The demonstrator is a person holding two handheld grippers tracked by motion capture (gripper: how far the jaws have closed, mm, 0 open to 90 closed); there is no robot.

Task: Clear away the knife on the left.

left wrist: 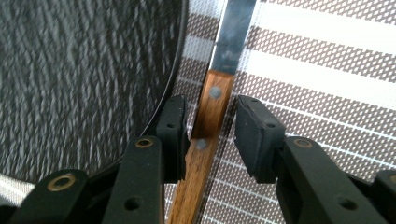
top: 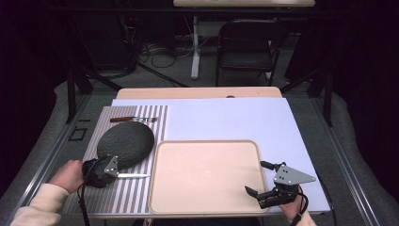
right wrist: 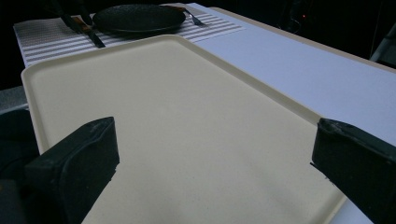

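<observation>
From the high view, the left gripper (top: 104, 169) sits at the near edge of the dark plate (top: 126, 144) on the striped placemat (top: 134, 190), with one knife (top: 133, 176) running out from it toward the tray (top: 205, 175); a single fork (top: 134, 119) lies on the mat beyond the plate, and the right gripper (top: 264, 181) hovers at the tray's right corner with its jaws spread wide and nothing between them. Count here: one plate, one knife, one fork, one tray, one placemat, two grippers. In the left gripper view, the jaws straddle the knife's wooden handle (left wrist: 208, 122), narrow but not quite closed; the left pad (left wrist: 172, 125) touches or nearly touches the handle while the right pad (left wrist: 256, 133) stands just apart. The left pad also sits hard against the plate's rim (left wrist: 180, 70), so closing could, I judge, nudge the plate or pinch its edge, and a grip this far back on a thin handle could let the blade (left wrist: 236, 28) swing or slip on lifting. In the right gripper view, the wide-open jaws frame the empty tray (right wrist: 187, 121), with the plate (right wrist: 137, 17) far off; a careless sweep could bump the tray's raised lip
</observation>
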